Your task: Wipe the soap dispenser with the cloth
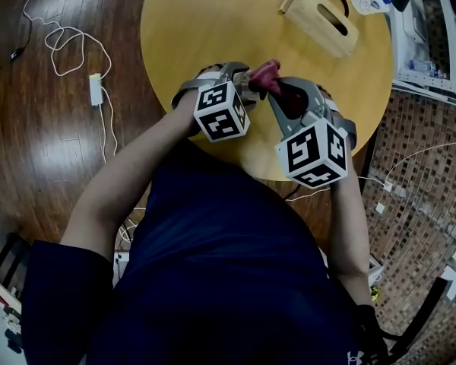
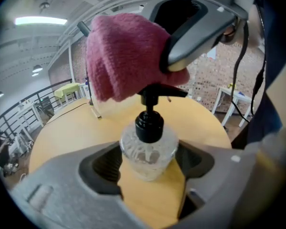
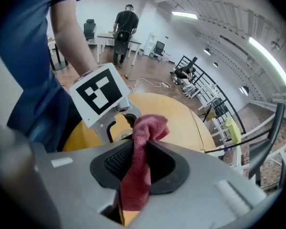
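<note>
Left gripper (image 2: 150, 157) jaws clamped on clear glass soap dispenser with black pump (image 2: 148, 144). Right gripper (image 3: 139, 166) pinches dark-red terry cloth (image 2: 124, 56); cloth touching pump head.

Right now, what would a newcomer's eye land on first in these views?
The red cloth, pinched in the right gripper's jaws, sits over the top of the clear soap dispenser. The left gripper's jaws clamp the dispenser's body at the near edge of the round wooden table. A wooden box lies at the table's far side.
</note>
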`<state>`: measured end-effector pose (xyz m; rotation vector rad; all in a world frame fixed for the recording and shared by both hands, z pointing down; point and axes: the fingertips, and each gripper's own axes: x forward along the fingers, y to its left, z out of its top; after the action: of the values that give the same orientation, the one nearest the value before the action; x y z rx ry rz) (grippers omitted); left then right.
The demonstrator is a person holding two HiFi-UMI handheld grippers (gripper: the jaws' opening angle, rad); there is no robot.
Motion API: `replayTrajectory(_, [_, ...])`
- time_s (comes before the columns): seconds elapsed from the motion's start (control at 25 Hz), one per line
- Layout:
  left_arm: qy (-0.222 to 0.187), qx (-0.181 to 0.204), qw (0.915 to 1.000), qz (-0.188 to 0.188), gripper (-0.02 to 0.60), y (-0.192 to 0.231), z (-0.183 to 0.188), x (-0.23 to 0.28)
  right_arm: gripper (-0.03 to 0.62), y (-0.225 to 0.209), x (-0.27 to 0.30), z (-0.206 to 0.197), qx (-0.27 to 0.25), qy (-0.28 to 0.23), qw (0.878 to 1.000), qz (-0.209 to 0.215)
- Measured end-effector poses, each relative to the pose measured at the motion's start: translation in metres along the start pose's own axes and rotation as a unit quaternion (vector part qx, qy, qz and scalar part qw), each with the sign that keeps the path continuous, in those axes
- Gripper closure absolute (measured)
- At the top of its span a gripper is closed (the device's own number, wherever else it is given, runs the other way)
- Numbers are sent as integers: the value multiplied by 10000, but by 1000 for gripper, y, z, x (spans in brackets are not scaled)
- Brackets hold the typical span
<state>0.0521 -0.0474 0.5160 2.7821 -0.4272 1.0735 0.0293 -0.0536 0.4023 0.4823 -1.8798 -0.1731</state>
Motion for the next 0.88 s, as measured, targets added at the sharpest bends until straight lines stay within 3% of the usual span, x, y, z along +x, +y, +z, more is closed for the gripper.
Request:
replayTrajectory(0.24, [44, -8, 10000, 43, 233, 1, -1, 2, 508, 24, -10, -7, -100, 145, 9980, 604])
replayTrajectory(0.48, [74, -4, 10000, 21, 233, 2, -2, 5, 507, -10, 3, 2, -175, 167, 9997, 48])
replayTrajectory(0.88, [9, -17, 10000, 59, 235, 3, 1, 4, 511, 28, -5, -2, -161, 155, 9986, 474])
